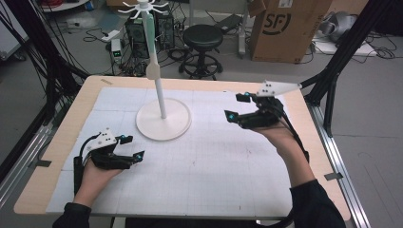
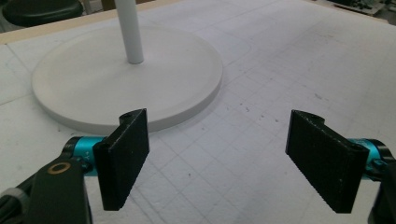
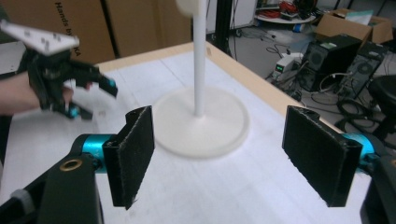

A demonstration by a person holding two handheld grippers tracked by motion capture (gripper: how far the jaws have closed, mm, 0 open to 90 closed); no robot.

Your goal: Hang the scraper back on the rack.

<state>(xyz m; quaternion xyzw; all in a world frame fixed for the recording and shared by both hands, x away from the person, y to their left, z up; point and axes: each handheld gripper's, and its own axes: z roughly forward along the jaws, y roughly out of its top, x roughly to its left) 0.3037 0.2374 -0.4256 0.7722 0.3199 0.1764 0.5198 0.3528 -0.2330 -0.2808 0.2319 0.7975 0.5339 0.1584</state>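
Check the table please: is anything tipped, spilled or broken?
Nothing stands out. The white stand with its round base is upright on the white gridded mat; the left gripper and right gripper are open and hold nothing.

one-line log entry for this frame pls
left gripper: open, empty | right gripper: open, empty | white stand: upright, between them, untouched

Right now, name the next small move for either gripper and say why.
Probably ease the left gripper forward toward the white stand. Both grippers are open and empty, the right gripper hangs above the mat, and the stand's base lies just ahead of the left jaws.
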